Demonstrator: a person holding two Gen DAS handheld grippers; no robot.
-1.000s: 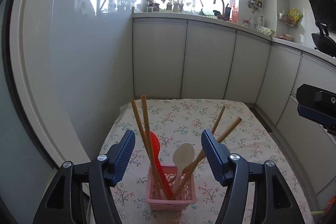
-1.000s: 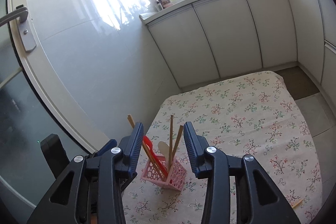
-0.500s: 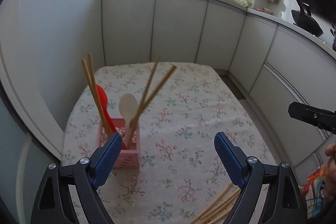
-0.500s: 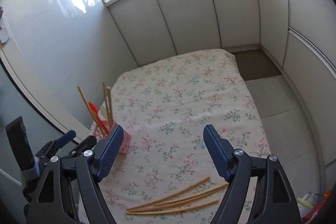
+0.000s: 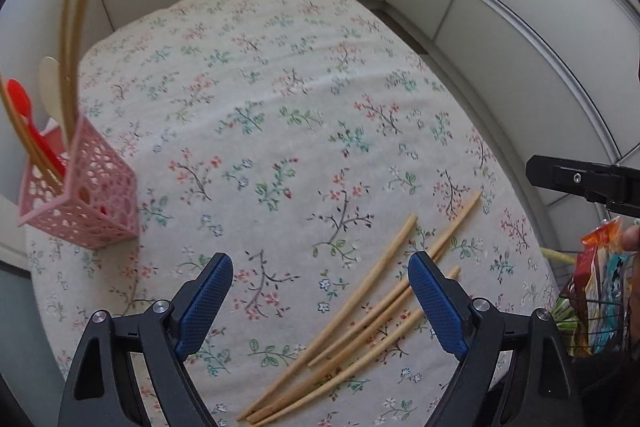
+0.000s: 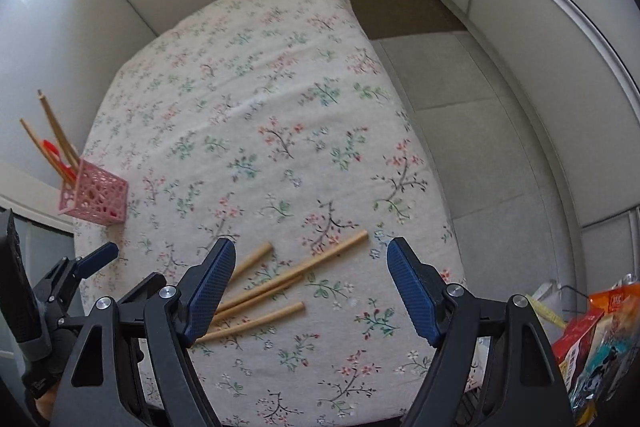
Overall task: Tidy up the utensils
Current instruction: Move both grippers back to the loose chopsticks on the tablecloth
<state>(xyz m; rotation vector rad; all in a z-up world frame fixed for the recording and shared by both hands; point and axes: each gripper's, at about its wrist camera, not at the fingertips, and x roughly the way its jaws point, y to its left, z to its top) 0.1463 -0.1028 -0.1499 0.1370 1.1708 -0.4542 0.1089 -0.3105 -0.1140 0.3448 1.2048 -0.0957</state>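
A pink perforated basket (image 5: 86, 193) stands at the table's left edge, also in the right wrist view (image 6: 96, 197). It holds upright wooden chopsticks (image 5: 74, 27), a red spoon (image 5: 24, 107) and a cream spoon (image 5: 50, 83). Several loose wooden chopsticks (image 5: 360, 315) lie on the floral tablecloth (image 5: 280, 107) near the front; they also show in the right wrist view (image 6: 280, 283). My left gripper (image 5: 320, 303) is open and empty above them. My right gripper (image 6: 308, 291) is open and empty over the same chopsticks. The left gripper's fingertip (image 6: 96, 255) shows at the right view's left.
White cabinet fronts (image 5: 520, 47) curve around the table's far and right sides. Grey floor (image 6: 480, 127) lies to the right of the table. Colourful snack packets in a wire rack (image 6: 592, 339) sit at the lower right. The right gripper's body (image 5: 584, 183) shows at the left view's right.
Both grippers have swung away from the pink basket and tilted down toward the loose chopsticks at the table's near end. The right gripper has opened wide from a narrower gap.
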